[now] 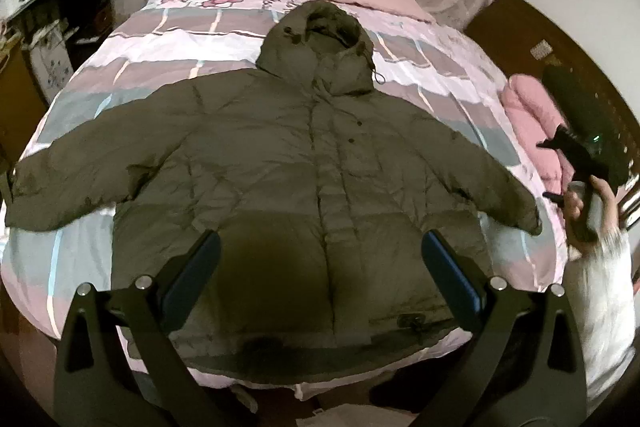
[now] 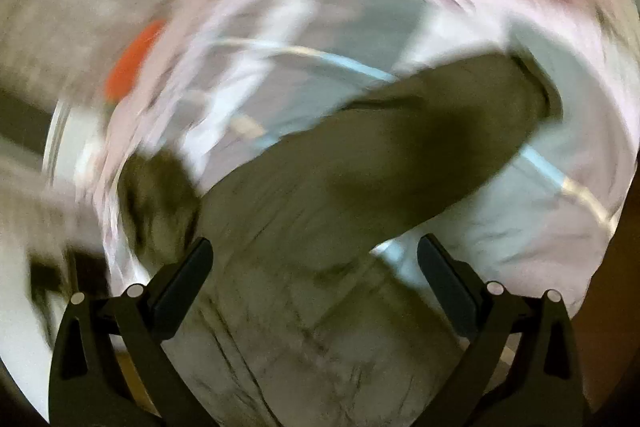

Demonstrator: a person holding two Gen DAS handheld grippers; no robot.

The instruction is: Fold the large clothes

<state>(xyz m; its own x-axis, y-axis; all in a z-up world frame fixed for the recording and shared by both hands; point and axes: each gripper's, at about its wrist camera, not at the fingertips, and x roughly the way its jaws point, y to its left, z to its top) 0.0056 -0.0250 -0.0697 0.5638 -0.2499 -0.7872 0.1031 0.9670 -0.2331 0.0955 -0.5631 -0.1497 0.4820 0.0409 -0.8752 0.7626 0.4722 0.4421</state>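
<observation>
Two grippers, left [image 1: 320, 267] and right [image 2: 316, 267], both spread and empty: jacket [image 1: 304, 187] lies flat on bed [image 1: 168, 67], hood far, hem nearest left gripper, sleeves out sideways; right gripper hangs above the right sleeve [image 2: 400, 147], likely first fold.

1. Left gripper [image 1: 320, 263]: jaws spread wide, nothing between the fingers [image 1: 196, 275].
2. Right gripper [image 2: 316, 267]: jaws also wide apart, nothing clamped; its own view is smeared with blur.
3. Seen from the left wrist camera, the right hand [image 1: 588, 207] grips the device's handle, raised at the far right, white sleeve [image 1: 604, 287] below it.
</observation>
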